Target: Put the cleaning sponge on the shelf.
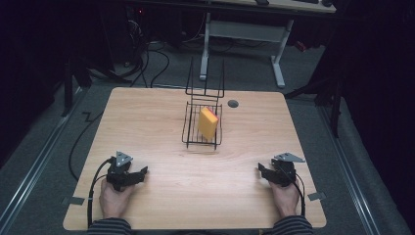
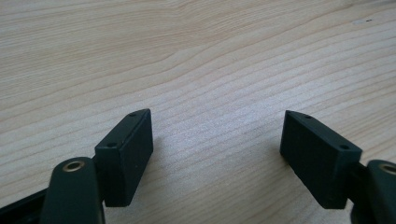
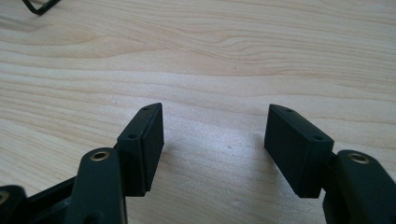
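A black wire rack [image 1: 201,128] stands at the middle of the wooden table [image 1: 147,122], and a yellow sponge [image 1: 207,123] with a pink edge stands upright inside it. My left gripper [image 1: 141,174] rests at the near left, held in a hand, its jaws open over bare wood [image 2: 217,135]. At the near right my right gripper [image 1: 262,171] also rests in a hand, jaws apart with nothing between them [image 3: 215,133]. Both grippers are well short of the rack.
A round grey cable hole [image 1: 233,103] sits near the table's far edge, right of the rack. A corner of the rack's wire [image 3: 39,5] shows at the top left of the right gripper view. Beyond the table stand a desk frame [image 1: 242,34] and floor cables [image 1: 156,63].
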{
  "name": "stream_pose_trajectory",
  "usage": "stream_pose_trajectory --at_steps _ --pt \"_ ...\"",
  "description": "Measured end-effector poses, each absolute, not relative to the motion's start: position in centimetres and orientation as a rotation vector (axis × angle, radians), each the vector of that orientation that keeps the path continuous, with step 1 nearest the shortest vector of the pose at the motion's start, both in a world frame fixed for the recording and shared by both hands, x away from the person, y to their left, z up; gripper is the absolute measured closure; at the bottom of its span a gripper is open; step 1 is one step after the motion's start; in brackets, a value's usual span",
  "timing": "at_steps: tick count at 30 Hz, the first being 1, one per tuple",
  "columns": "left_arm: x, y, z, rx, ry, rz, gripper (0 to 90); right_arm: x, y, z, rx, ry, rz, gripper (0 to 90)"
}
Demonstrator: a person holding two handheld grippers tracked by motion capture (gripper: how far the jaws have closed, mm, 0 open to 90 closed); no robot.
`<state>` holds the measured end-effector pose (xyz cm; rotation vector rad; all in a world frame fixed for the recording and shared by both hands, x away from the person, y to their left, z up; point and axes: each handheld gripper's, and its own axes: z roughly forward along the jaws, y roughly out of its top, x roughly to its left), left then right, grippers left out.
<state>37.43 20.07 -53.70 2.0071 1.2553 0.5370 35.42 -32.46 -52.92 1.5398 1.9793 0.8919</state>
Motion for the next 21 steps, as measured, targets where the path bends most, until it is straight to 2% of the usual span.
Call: stream_pose_trajectory --at_steps 9,21 --pt "37.42 20.07 -53.70 2.008 1.255 0.537 26.0 35.51 -32.04 -53.04 1.524 1.987 0.835 33.0" --pt "37.42 20.08 -53.70 2.008 1.255 0.537 26.0 35.50 -32.05 -53.05 1.525 1.987 0.836 32.9"
